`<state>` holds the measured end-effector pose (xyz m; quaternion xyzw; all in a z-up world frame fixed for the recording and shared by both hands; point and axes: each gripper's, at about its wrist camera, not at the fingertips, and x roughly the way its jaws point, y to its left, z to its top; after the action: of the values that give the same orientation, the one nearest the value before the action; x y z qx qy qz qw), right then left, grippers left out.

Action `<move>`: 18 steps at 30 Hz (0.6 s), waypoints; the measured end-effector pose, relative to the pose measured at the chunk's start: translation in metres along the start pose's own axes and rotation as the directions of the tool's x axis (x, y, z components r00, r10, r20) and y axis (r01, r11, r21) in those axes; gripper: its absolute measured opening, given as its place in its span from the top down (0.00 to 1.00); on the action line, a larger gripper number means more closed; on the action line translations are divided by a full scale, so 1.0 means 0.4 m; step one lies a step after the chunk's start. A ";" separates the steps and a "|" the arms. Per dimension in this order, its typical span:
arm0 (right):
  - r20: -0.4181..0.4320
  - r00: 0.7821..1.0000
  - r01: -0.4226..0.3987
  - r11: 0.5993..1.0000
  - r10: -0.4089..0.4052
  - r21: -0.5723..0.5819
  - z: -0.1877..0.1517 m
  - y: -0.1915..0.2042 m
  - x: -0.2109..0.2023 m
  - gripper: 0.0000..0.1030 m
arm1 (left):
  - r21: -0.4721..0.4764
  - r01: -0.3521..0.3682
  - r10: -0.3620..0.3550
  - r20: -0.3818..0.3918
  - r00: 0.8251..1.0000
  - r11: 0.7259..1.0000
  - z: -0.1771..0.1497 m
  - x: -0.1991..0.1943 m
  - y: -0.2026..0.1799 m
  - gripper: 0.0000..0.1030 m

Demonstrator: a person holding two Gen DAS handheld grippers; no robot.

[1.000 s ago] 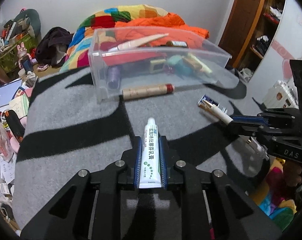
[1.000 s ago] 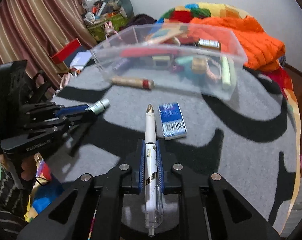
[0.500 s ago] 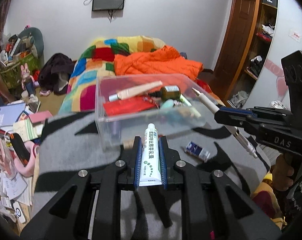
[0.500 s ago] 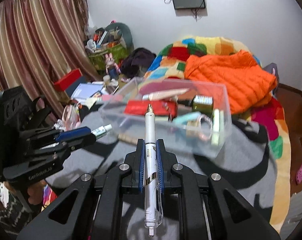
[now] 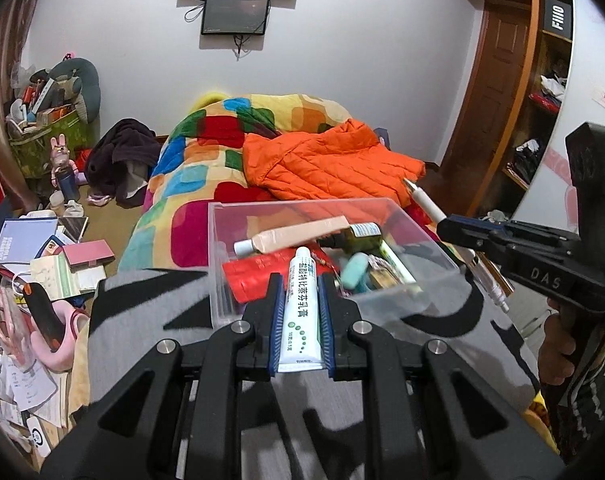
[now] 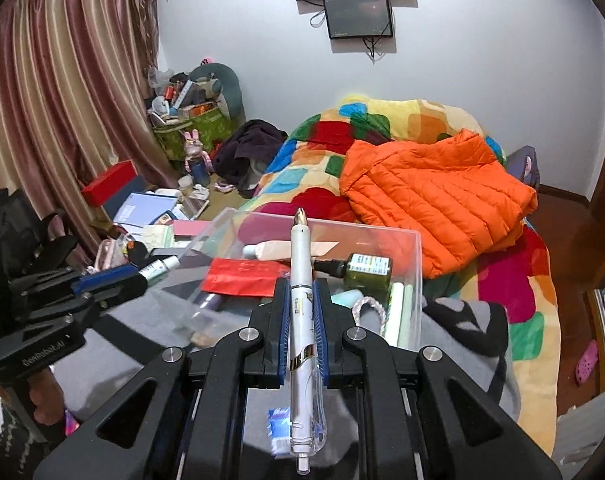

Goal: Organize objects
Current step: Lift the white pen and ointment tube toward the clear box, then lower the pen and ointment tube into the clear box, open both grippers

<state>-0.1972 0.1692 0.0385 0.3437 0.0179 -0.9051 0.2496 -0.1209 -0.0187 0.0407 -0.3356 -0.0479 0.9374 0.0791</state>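
- Two grippers are up over the near edge of the clear plastic box (image 5: pixel 398 216), which serves as the landmark below.
- Left gripper (image 5: pixel 300 300): jaws pressed onto a small white tube (image 5: pixel 300 304) with green print; the capped end points toward the box and lies over its near wall in the left wrist view.
- Right gripper (image 6: pixel 301 312): jaws pinching a white pen (image 6: pixel 301 300) with a gold tip; the tip points over the box, the clear rear end sticks out behind the jaws.
- In the left wrist view the right gripper (image 5: pixel 448 226) appears just to the right of the box, with the pen (image 5: pixel 424 202) angled up past its right rim.
- In the right wrist view the left gripper (image 6: pixel 138 278) sits just left of the box, with the tube's cap (image 6: pixel 162 266) showing at its tip.
- Box contents: a beige tube (image 5: pixel 294 234), a red packet (image 5: pixel 258 272), a dark green bottle (image 5: pixel 360 234), a teal item (image 5: pixel 354 274), and other small pieces too crowded to tell apart.
- The box stands on a grey and black blanket (image 5: pixel 134 300).
- A small blue and white packet (image 6: pixel 276 426) lies on the blanket on the near side of the box, partly hidden by the right gripper.
- Beyond the box: an orange jacket (image 5: pixel 326 164) on a multicoloured quilt (image 5: pixel 206 152).
- A hand (image 5: pixel 556 354) holds the right gripper's handle, to the right of the box.
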 end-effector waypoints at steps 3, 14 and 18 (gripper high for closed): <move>-0.031 1.000 0.005 1.000 -0.005 -0.007 0.007 -0.012 0.041 0.90 | -0.008 -0.006 0.006 -0.020 1.000 1.000 0.013 0.035 0.011 0.84; -0.137 0.990 0.010 0.999 -0.016 -0.042 0.016 -0.024 0.194 0.90 | -0.012 0.008 -0.009 -0.124 0.992 1.000 0.031 0.159 0.019 0.84; -0.174 0.985 -0.008 0.998 -0.003 -0.060 0.005 -0.014 0.234 0.90 | 0.001 0.028 -0.027 -0.160 0.987 1.000 0.023 0.184 0.008 0.84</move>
<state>-0.2608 0.1325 -0.0196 0.4139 0.0666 -0.8703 0.2586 -0.1834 -0.0090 0.0015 -0.4091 -0.0445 0.9063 0.0962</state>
